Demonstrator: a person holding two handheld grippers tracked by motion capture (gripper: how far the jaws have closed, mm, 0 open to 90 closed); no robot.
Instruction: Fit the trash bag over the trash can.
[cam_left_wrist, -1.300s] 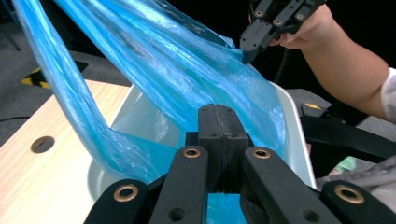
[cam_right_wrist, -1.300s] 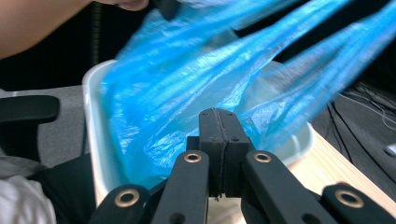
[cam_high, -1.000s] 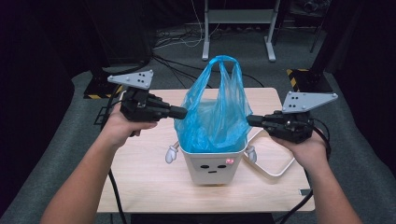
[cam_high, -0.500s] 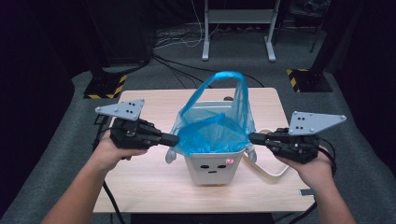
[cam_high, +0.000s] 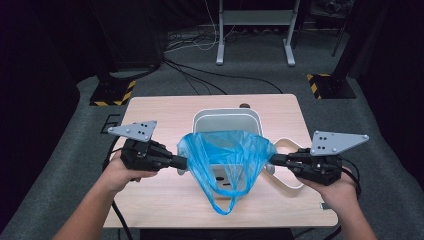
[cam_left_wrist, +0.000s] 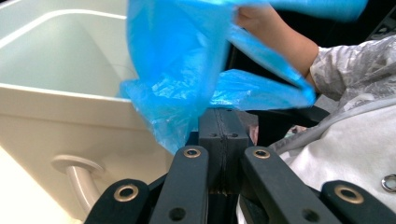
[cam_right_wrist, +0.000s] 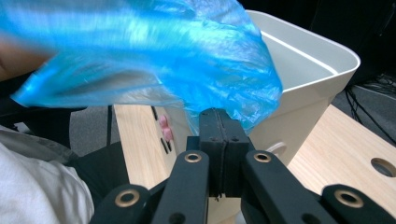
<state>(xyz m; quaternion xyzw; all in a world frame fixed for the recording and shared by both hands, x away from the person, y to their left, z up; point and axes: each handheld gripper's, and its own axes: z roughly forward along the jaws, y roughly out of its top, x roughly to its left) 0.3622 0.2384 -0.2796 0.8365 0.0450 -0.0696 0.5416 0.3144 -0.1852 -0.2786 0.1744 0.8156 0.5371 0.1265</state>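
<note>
High view, crinkled translucent blue bag (cam_high: 227, 162) stretched over white bin (cam_high: 226, 121), both grippers' fingers pinching its edges

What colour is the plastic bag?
Blue, translucent plastic bag; clearest in the high view.

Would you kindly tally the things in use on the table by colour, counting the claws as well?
Blue: 1, the plastic bag
White: 1, the bin
Black: 2, the left claw and the right claw
Total: 4
</note>
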